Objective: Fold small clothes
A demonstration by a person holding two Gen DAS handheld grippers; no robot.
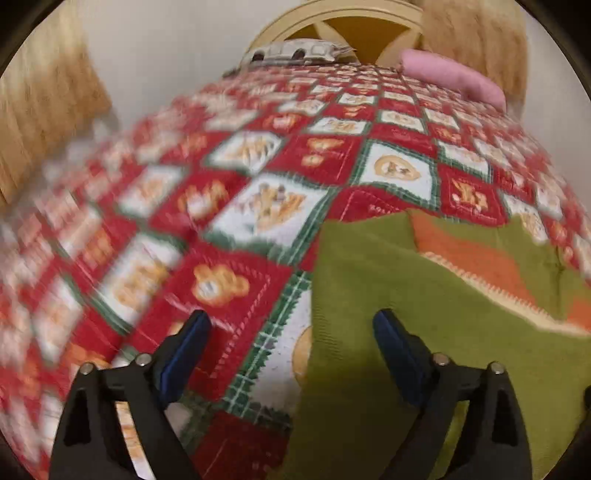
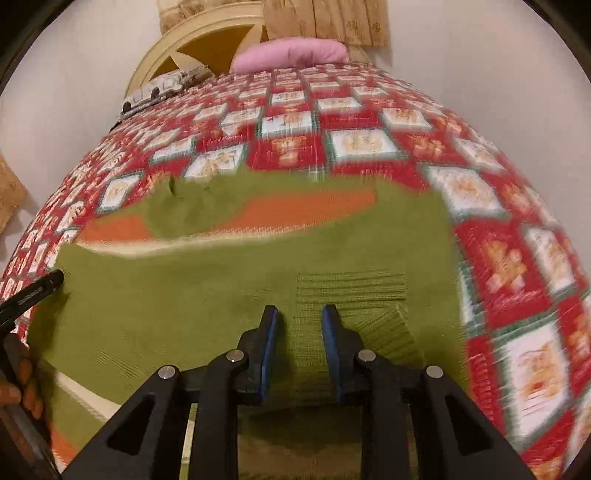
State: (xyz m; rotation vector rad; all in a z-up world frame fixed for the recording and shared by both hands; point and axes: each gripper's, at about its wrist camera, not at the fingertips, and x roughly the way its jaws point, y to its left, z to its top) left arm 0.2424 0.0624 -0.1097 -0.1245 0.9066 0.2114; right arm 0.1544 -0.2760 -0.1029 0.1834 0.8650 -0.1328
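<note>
A: Left wrist view. Which elements are shown?

B: The left gripper [image 1: 291,325], jaws spread wide and holding nothing, hangs over a bed covered by a red, white and green patchwork quilt [image 1: 229,206]. Its right finger lies over the near left part of a green sweater [image 1: 388,295]; its left finger lies over bare quilt. The sweater is spread on the quilt at the near right and carries orange bands [image 1: 476,254] edged in cream.

A: And the far end of the bed?

B: A cream headboard [image 1: 332,18] with a yellow panel, a pink pillow [image 1: 454,74] at the far right, and a grey-and-white patterned object [image 1: 295,51] at the far left of it, too blurred to identify.

A: Right wrist view. What does it add?

B: The right gripper [image 2: 299,317] sits low over the near middle of the same sweater [image 2: 221,295], directly above a ribbed hem or cuff [image 2: 351,284]. Its jaws stand a little apart with green knit showing in the gap; whether the pads touch or pinch the cloth cannot be told.

A: Anything else in that frame?

B: At the left edge, the tip of the left gripper [image 2: 51,280] reaches the sweater's left margin, with the fingers of the person's hand [image 2: 22,384] below it. The pillow [image 2: 291,51] and headboard [image 2: 173,40] appear far beyond.
</note>
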